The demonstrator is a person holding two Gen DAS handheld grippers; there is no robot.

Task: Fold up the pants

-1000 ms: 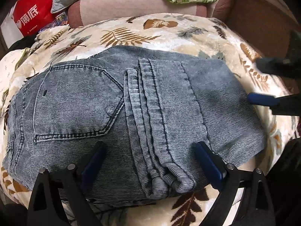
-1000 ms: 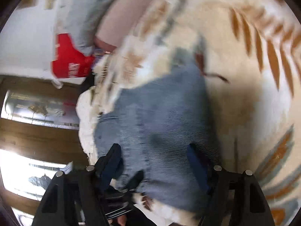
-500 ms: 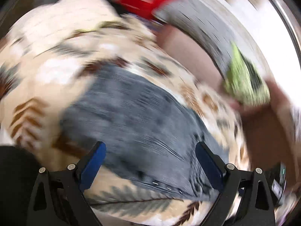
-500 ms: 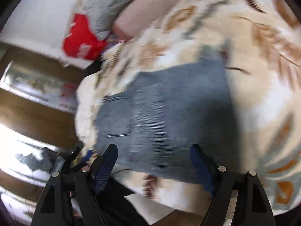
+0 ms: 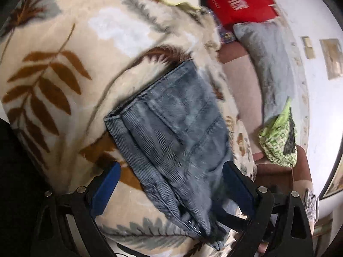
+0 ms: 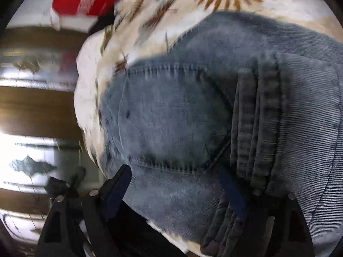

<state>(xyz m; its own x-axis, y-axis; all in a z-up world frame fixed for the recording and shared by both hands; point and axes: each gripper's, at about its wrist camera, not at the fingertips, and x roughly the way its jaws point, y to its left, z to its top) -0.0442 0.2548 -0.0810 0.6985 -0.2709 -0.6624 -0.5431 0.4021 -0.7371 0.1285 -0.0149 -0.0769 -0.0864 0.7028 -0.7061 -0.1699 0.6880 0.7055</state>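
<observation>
Grey-blue corduroy pants [image 5: 178, 132] lie folded into a thick packet on a leaf-print blanket [image 5: 55, 81]. In the left wrist view they run away from me at a slant, and my left gripper [image 5: 171, 184] stands open astride their near end, pads clear of the cloth. In the right wrist view the pants [image 6: 193, 117] fill the frame, with the back pocket and the stacked leg folds on top. My right gripper [image 6: 175, 188] hovers low over their near edge. Its jaws are opening, with cloth between them but nothing pinched.
A red bag [image 5: 240, 2], a grey pillow [image 5: 270, 64] and a green printed cloth [image 5: 278, 141] lie along a brown sofa back beyond the blanket. The blanket's edge [image 6: 85, 107] drops off to dark wooden furniture [image 6: 32, 111] on the left.
The left gripper has swung round and rolled, so the pants now lie end-on before it. The right gripper has come in close over the back pocket, and its jaws have spread wider.
</observation>
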